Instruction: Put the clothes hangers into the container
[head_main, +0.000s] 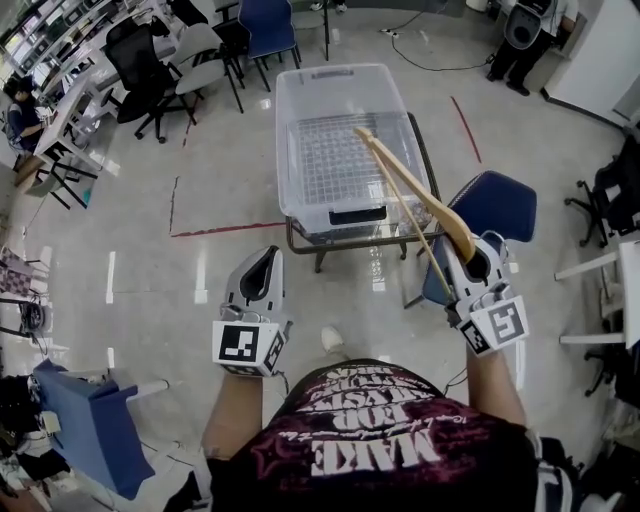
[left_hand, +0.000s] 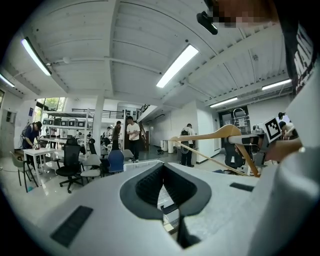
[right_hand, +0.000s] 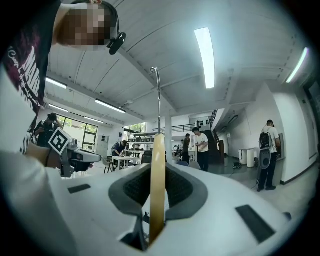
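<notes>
A wooden clothes hanger (head_main: 405, 195) is clamped at one end in my right gripper (head_main: 478, 258), which is shut on it. The hanger reaches up and away over the near right corner of a clear plastic container (head_main: 300, 200) that stands on a small table. In the right gripper view the wooden bar (right_hand: 158, 185) stands edge-on between the pads, its metal hook (right_hand: 158, 100) pointing up. My left gripper (head_main: 260, 268) hangs lower left of the container, shut with nothing in it. From the left gripper view the hanger (left_hand: 220, 134) shows at the right.
A blue chair (head_main: 500, 205) stands against the table's right side. Office chairs (head_main: 150, 60) and desks fill the far left, another blue chair (head_main: 268, 25) stands behind the container. A red tape line (head_main: 225, 228) marks the floor. A blue seat (head_main: 95, 420) is at my lower left.
</notes>
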